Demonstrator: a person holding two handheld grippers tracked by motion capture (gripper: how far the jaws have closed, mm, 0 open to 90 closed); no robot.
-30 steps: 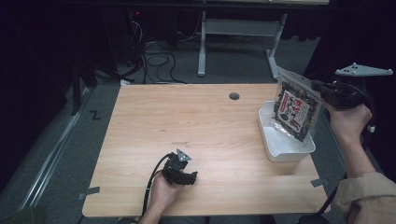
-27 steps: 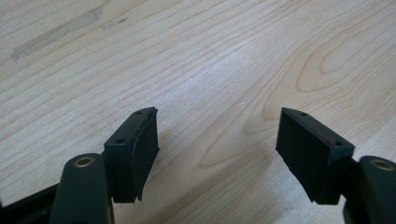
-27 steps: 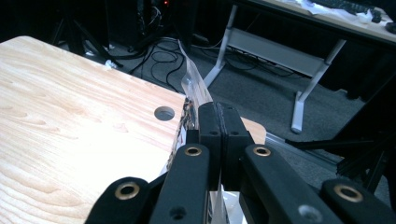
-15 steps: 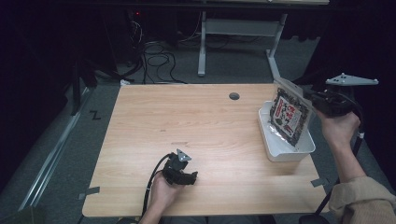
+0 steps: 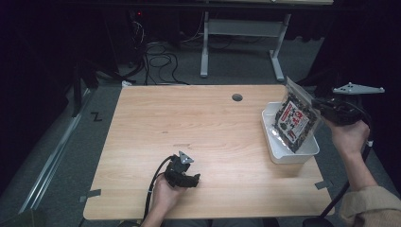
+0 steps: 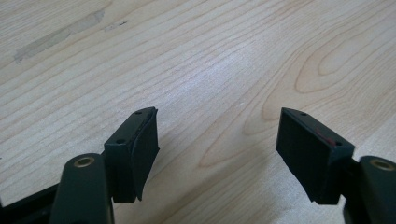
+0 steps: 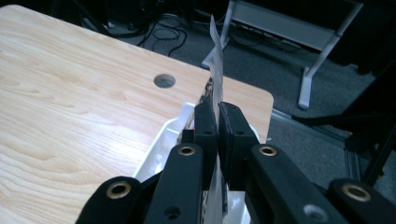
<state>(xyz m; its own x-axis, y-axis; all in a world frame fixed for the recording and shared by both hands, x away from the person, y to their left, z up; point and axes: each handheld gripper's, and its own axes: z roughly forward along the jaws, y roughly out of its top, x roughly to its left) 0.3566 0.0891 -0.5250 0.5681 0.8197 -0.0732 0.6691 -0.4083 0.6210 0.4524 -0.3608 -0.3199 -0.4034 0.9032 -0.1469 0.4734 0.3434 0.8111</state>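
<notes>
While the snack packet (image 5: pixel 294 124) hangs tilted over the white bin (image 5: pixel 289 156), its lower corner inside, I judge it light, crinkly and slippery, its contents brittle; the flat sealed edge is the place to pinch. My right gripper (image 7: pixel 218 116) clamps that edge, jaws nearly together on the film and just starting to ease. My left gripper (image 6: pixel 217 135) rests on the table (image 5: pixel 198 123), jaws spread, empty.

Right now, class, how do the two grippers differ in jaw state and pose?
The left gripper has its jaws wide apart with nothing between them; the right gripper has its jaws pressed on a snack packet. The left rests low on the table; the right is raised over the white tray. Both have black jaws.
</notes>
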